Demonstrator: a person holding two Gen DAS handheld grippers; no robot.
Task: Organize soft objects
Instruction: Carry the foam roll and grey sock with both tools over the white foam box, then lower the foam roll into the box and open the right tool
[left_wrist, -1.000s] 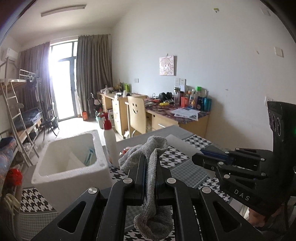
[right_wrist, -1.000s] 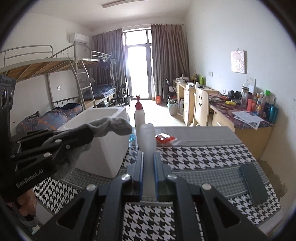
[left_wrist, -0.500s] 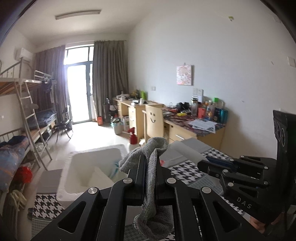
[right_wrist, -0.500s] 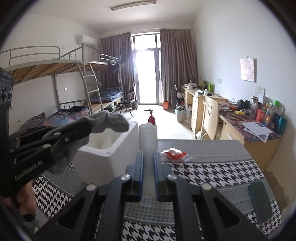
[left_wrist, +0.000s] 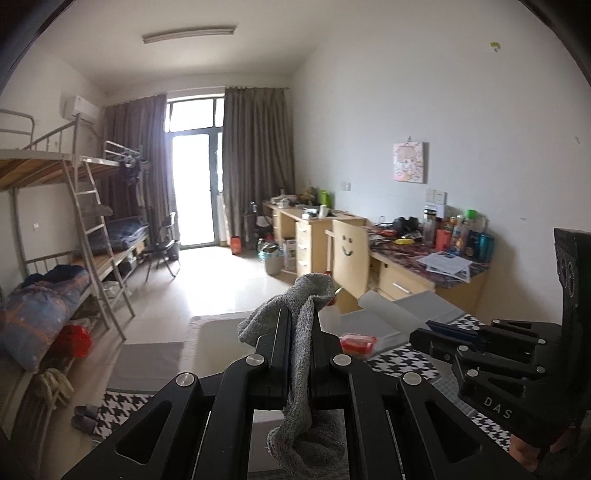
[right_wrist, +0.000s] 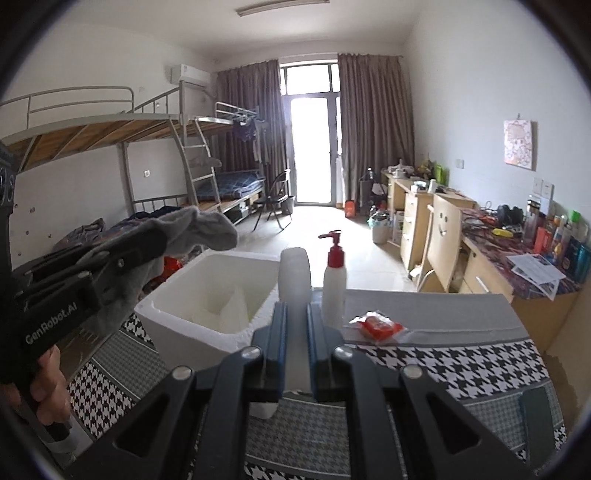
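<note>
My left gripper (left_wrist: 297, 325) is shut on a grey sock (left_wrist: 303, 299), which sticks out past the fingertips and hangs down behind them. The right wrist view shows this gripper (right_wrist: 162, 236) at the left, with the sock (right_wrist: 203, 229) raised above the left rim of a white foam box (right_wrist: 177, 317). My right gripper (right_wrist: 295, 314) is shut on a white flat strip (right_wrist: 294, 266) that stands up in front of the box. From the left wrist view, the right gripper (left_wrist: 421, 336) is at the right, and the strip (left_wrist: 384, 314) points left.
A pump bottle with a red top (right_wrist: 334, 280) stands beside the box on the houndstooth tablecloth (right_wrist: 461, 365). A red packet (right_wrist: 380, 325) lies right of it, a dark phone (right_wrist: 535, 406) near the right edge. Desks, a chair and bunk beds stand beyond.
Both grippers have risen and swung left toward the foam box, which now sits lower in both views. The sock and the white strip stay gripped.
</note>
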